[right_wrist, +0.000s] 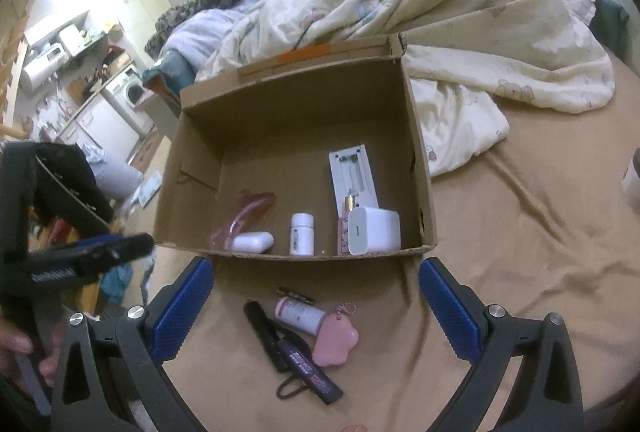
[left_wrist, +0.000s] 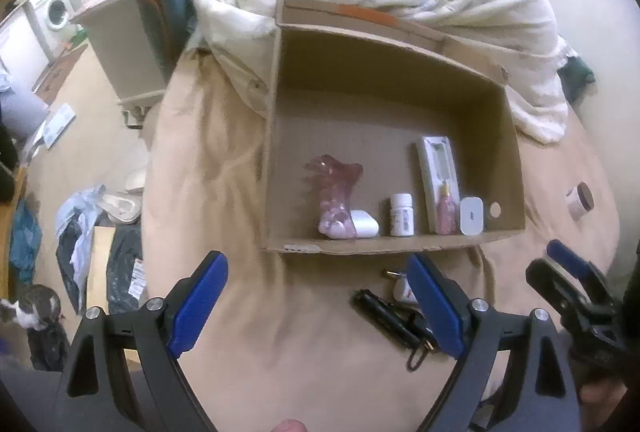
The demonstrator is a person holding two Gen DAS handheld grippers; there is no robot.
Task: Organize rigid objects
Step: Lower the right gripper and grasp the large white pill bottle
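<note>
Tan bedsheet (right_wrist: 520,252), small items (right_wrist: 304,336) between right gripper's (right_wrist: 316,312) spread jaws

This is a lived-in home, a one-room flat where bedroom and kitchen share the space. A bed (right_wrist: 520,232) with a tan sheet fills most of each view, and a rumpled cream duvet (right_wrist: 460,12) with a small printed pattern is heaped along the upper part of the frame. At the upper left of both views stands a white front-loading washing machine (left_wrist: 56,10) under a cluttered counter (right_wrist: 76,112), with shelves of household goods above. At lower left, bags (left_wrist: 76,228) and slippers (left_wrist: 120,208) lie on the floor, and a cat (left_wrist: 32,306) sits there.
</note>
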